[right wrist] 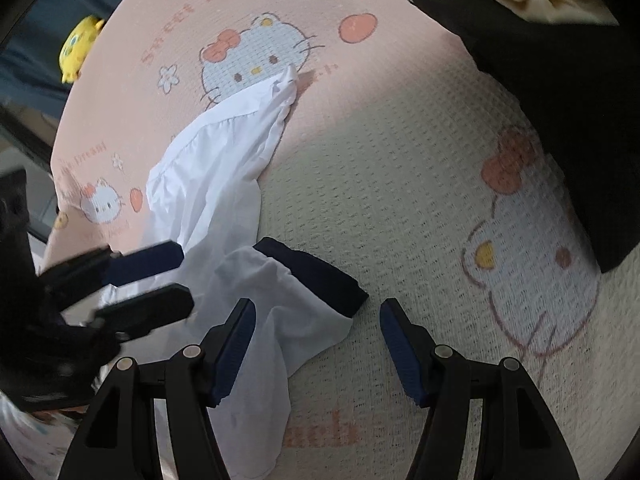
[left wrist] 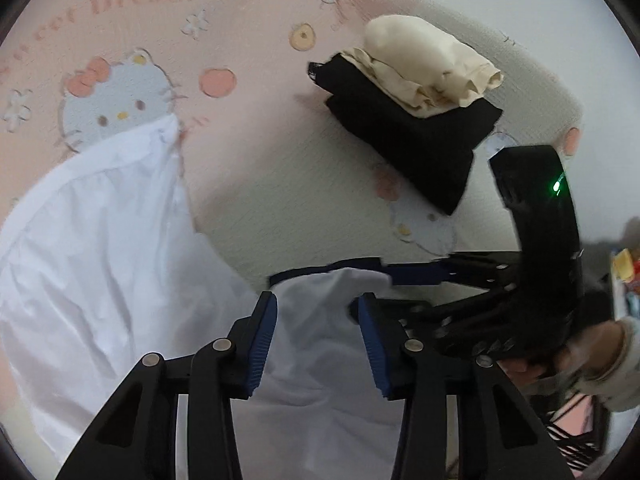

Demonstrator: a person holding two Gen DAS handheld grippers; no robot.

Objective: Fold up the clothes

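Note:
A white garment (left wrist: 100, 248) with a dark navy cuff (right wrist: 316, 276) lies spread on a pink and cream Hello Kitty blanket (left wrist: 256, 92). It also shows in the right wrist view (right wrist: 212, 184). My left gripper (left wrist: 316, 344) is open, its blue pads on either side of white cloth without pinching it. My right gripper (right wrist: 316, 352) is open just above the sleeve end near the cuff. The right gripper also shows in the left wrist view (left wrist: 400, 276), reaching in from the right. The left gripper shows in the right wrist view (right wrist: 160, 280), open at the cloth's left side.
A folded stack sits further back: a cream garment (left wrist: 432, 68) on a black one (left wrist: 408, 140). The black one also shows in the right wrist view (right wrist: 560, 92). A yellow plush toy (right wrist: 78, 46) lies past the blanket's left edge.

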